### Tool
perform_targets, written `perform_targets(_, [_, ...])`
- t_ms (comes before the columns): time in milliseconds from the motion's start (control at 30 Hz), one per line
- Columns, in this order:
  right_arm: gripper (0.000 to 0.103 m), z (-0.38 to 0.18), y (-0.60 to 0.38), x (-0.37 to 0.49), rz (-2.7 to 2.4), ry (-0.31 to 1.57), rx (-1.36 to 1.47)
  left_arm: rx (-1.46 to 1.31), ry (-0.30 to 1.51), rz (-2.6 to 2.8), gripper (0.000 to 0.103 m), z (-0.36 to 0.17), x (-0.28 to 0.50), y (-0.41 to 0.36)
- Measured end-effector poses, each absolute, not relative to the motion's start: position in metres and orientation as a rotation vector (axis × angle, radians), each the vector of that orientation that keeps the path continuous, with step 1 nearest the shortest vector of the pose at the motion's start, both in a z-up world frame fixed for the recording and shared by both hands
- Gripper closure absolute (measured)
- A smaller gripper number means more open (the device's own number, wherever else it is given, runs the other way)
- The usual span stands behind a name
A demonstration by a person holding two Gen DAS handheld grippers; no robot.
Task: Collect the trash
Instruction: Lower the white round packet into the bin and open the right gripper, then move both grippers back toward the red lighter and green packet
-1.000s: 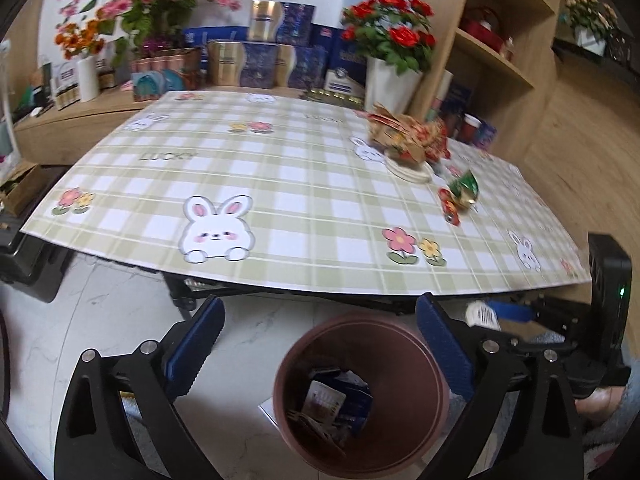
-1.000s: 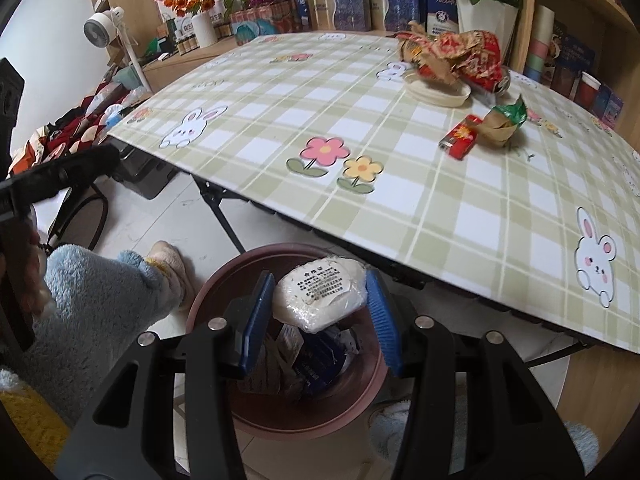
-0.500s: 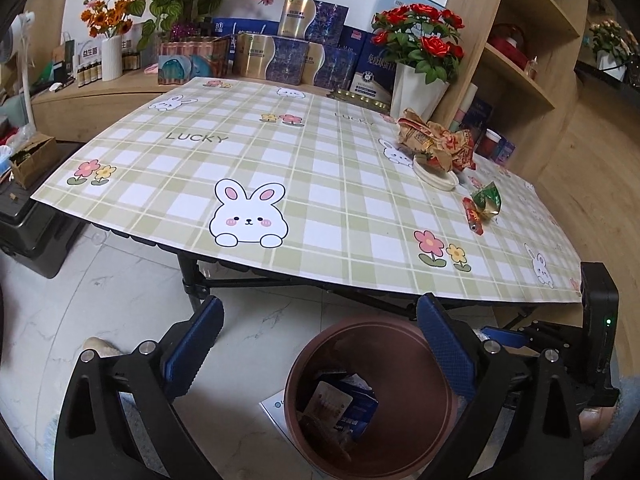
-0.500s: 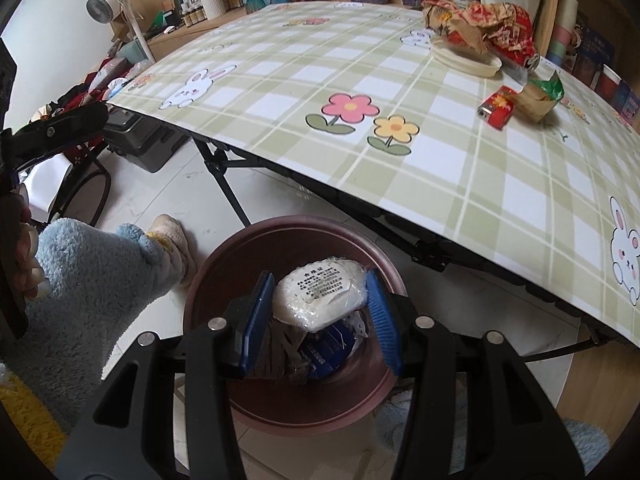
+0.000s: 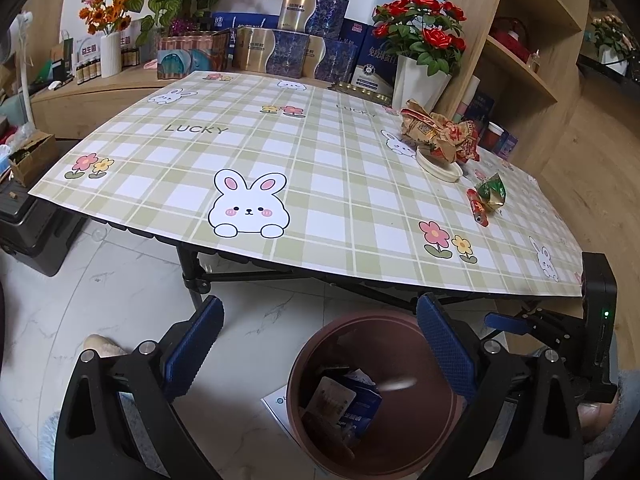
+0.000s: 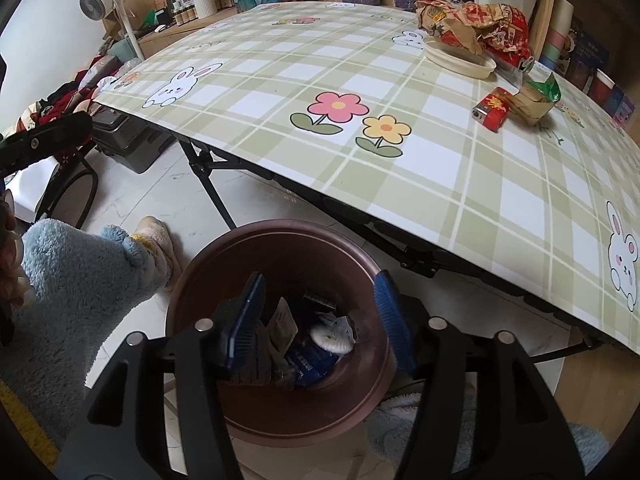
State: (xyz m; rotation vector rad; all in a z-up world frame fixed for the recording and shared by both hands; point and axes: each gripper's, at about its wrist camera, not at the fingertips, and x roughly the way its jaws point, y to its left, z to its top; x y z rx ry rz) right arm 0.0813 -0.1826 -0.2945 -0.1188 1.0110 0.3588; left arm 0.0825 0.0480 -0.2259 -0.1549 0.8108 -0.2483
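My right tongs (image 6: 320, 320) hang over the brown bin (image 6: 276, 432) on the floor at the near edge of the bench (image 6: 440, 184), jaws opening; the white wad (image 6: 332, 338) has left them and lies among the scraps inside. My left tongs (image 5: 316, 344) gape empty beside the bin. Still on the far right of the bench: crumpled wrappers (image 6: 476, 24), a red packet (image 6: 494, 110), a green-gold wrapper (image 6: 538, 98). Lifting carelessly, I could knock the bench edge or tip the bin.

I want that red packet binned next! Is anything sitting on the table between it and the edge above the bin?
Nothing visible: bare tablecloth lies between the red packet and the edge above the bin. The green-and-gold wrapper touches its far side.
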Motion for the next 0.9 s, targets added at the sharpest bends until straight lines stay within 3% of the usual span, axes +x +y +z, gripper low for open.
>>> perform_targets(133, [0.032, -0.292, -0.185, 0.081, 0.352, 1.004, -0.114, -0.15, 0.806, -0.251, 0.008, -0.225, 0.081, 0.047])
perform_targets(267, [0.011, -0.287, -0.188, 0.081, 0.341, 0.983, -0.106, -0.146, 0.801, -0.249, 0.008, -0.223, 0.081, 0.047])
perform_targets(367, [0.006, -0.28, -0.191, 0.079, 0.329, 0.96, -0.098, -0.145, 0.798, -0.244, 0.008, -0.222, 0.08, 0.047])
perform_targets(900, [0.006, -0.256, -0.222, 0.087, 0.224, 0.866, 0.015, -0.118, 0.797, -0.251, 0.008, -0.218, 0.081, 0.04])
